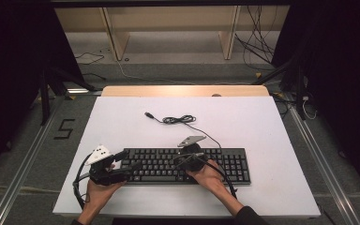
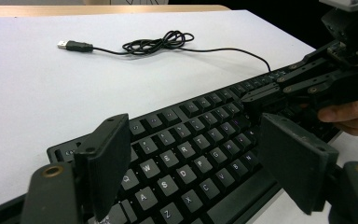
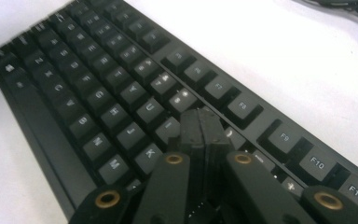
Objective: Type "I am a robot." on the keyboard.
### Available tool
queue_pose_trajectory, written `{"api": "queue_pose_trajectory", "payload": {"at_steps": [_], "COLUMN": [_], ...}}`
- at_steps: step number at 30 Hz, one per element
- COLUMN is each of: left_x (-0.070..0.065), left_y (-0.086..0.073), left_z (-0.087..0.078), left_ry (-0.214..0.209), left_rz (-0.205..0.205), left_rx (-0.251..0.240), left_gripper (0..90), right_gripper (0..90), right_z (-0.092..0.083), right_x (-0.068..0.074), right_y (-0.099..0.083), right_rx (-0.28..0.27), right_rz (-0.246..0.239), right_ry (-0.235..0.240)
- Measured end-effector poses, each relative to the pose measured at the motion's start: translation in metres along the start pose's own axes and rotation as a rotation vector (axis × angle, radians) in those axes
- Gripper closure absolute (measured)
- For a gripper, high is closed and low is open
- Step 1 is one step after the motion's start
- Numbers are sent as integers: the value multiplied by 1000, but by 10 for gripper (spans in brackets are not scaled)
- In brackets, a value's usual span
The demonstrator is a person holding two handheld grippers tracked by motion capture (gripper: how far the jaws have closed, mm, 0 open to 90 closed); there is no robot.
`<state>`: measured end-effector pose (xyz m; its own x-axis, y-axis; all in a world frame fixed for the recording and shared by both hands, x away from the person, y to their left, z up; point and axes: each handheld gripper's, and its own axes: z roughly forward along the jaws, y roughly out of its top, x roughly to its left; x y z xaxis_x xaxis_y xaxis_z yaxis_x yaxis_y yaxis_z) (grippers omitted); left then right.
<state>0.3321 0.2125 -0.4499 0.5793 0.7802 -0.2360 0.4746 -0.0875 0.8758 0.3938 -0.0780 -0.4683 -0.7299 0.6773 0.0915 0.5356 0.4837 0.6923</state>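
Over a black keyboard (image 1: 187, 165) on a white table (image 1: 122, 122): left gripper (image 2: 193, 154) agape, right gripper (image 3: 204, 122) pinched closed, empty, fingertips on keys.

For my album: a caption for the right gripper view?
Shut right gripper poised on the black keyboard, tips among the keys.

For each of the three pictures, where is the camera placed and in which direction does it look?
High view: above the person's side, facing forward and down on the table; both hands show.
Left gripper view: on the left gripper, looking across the keyboard toward its cable.
Right gripper view: on the right gripper, close over the keys.
All views share the keyboard.
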Motion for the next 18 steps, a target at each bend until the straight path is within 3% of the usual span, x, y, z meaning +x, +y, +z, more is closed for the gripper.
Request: {"api": "queue_pose_trajectory", "payload": {"at_steps": [10, 14, 18], "left_x": [0, 1, 1], "left_y": [0, 0, 0], "left_z": [0, 0, 1], "left_ry": [3, 5, 6], "left_rz": [1, -1, 0], "left_rx": [2, 2, 6], "left_gripper": [254, 254, 254], "right_gripper": [900, 900, 872], "right_z": [5, 2, -5], "right_x": [4, 2, 1], "right_y": [-2, -2, 0], "right_rx": [9, -3, -63], "right_rz": [-29, -4, 9], "right_ry": [-46, -25, 2]}}
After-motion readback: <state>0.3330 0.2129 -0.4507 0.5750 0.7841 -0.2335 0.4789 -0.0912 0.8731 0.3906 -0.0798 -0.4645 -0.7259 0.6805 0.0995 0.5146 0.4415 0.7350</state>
